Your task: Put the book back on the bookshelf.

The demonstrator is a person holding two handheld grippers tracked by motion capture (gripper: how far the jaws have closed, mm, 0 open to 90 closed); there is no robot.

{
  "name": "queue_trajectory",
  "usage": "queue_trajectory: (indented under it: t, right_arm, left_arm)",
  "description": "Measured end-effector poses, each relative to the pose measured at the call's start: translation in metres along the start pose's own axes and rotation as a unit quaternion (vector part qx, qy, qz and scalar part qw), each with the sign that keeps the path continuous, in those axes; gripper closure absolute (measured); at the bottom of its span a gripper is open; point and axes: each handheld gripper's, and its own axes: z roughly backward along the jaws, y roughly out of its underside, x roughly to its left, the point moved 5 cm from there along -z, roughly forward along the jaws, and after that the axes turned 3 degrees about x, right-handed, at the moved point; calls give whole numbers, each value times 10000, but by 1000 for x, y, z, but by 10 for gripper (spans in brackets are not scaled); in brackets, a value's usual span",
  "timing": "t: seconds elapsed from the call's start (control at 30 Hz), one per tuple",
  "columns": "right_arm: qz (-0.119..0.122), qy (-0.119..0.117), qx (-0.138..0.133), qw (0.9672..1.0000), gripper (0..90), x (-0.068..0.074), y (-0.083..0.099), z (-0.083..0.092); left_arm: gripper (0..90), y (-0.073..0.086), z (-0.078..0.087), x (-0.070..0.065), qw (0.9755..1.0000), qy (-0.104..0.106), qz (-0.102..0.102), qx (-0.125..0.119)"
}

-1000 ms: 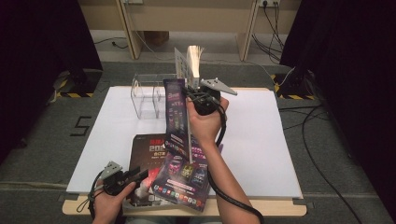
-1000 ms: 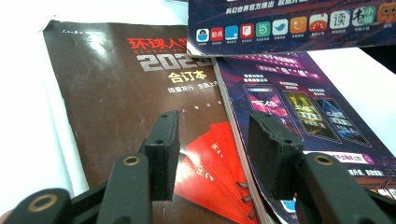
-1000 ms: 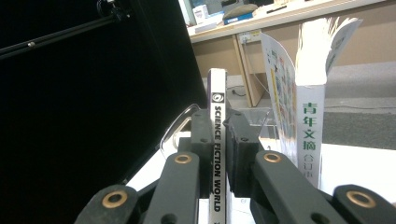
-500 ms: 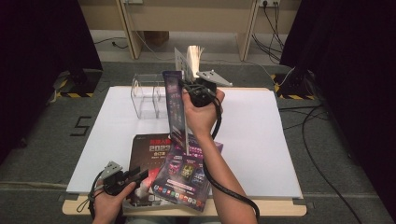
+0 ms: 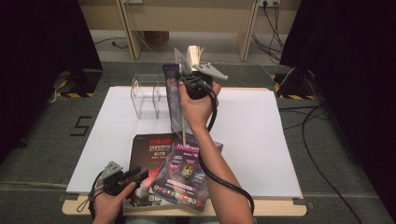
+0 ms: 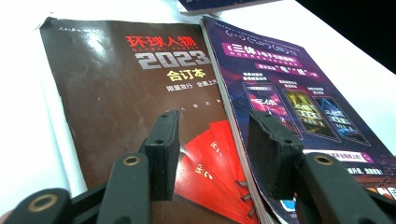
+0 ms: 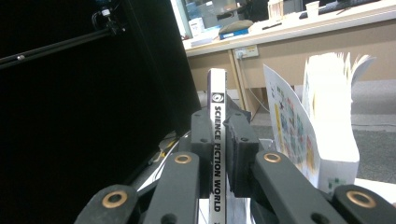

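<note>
Right gripper [image 5: 183, 78] is raised above the middle of the white table [image 5: 252, 126], jaws pinching the spine of a magazine [image 5: 175, 100] held upright, on edge. In the right gripper view the gripper [image 7: 219, 140] clamps both pads on the white spine [image 7: 217, 154], which reads "SCIENCE FICTION WORLD"; the spine runs straight up between the jaws. The magazine's loose pages [image 7: 327, 116] fan open to the side of the spine, a printed inner page turned toward the camera. From the high view the purple cover faces the person's left and the lower edge hangs just above the two magazines lying flat near the front edge of the table. Those two lie side by side: a dark brown one [image 6: 121, 93] marked "2023" with red at its lower part, and a purple one [image 6: 289, 102] overlapping its right edge. A clear plastic stand [image 5: 147, 95] sits at the back left of the table, just left of the held magazine. Left gripper [image 5: 137, 176] rests low at the front edge, pointing at the flat pair; in its own view the gripper [image 6: 215, 140] has jaws spread, nothing between them, hovering over the seam where the brown and purple covers meet.
</note>
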Motion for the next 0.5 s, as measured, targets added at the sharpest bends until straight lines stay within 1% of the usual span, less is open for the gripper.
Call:
queue_trajectory:
  t: [0.1,0.17,0.5]
  right_arm:
    - [-31,1,-17,10000,837,0,-2,-2]
    - [-10,5,-25,10000,837,-1,-3,-4]
    - [-32,30,13,10000,837,-3,-6,-13]
  left_arm:
    - [537,0,0,0,10000,1,10,-9]
    - [537,0,0,0,10000,2,6,-7]
    - [537,0,0,0,10000,17,7,-6]
